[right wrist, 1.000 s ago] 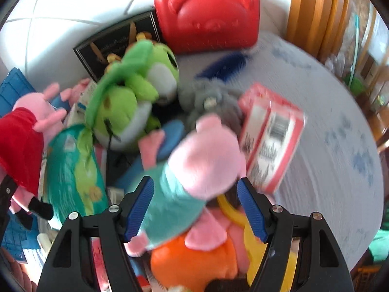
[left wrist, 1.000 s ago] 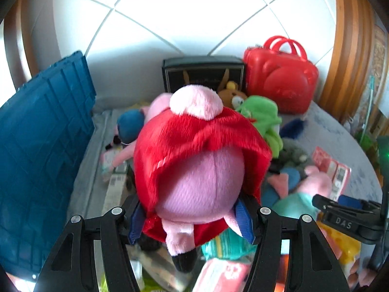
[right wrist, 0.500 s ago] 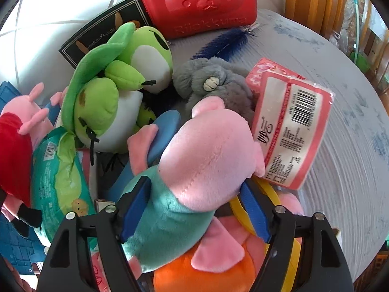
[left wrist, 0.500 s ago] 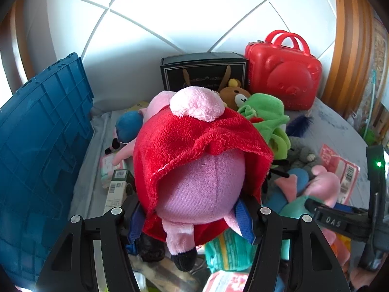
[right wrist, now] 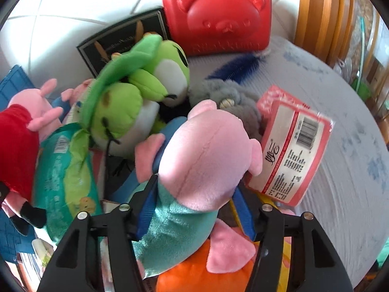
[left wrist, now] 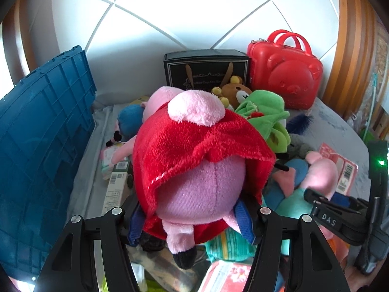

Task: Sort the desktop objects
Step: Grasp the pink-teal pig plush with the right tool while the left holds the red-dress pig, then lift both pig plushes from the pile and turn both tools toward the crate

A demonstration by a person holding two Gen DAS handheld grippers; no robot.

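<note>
My left gripper (left wrist: 192, 221) is shut on a pink pig plush in a red dress (left wrist: 199, 155), held above the pile; it also shows at the left edge of the right wrist view (right wrist: 17, 146). My right gripper (right wrist: 194, 209) is shut on a pink pig plush in a teal shirt (right wrist: 201, 155), its blue pads pressing both sides; this plush also shows in the left wrist view (left wrist: 318, 172). A green frog plush (right wrist: 136, 95) lies beside it in the pile.
A blue crate (left wrist: 41, 150) stands at the left. A red bear case (right wrist: 216, 17) and a black box (left wrist: 206, 73) stand at the back wall. A grey plush (right wrist: 231, 102), a pink packet (right wrist: 294, 146), a green snack bag (right wrist: 65, 177) and a blue feather (right wrist: 233, 68) lie on the grey table (right wrist: 340, 97).
My right gripper moved in around the teal-shirt pig and closed on it. The left gripper kept its hold on the red-dress pig and raised it slightly.
</note>
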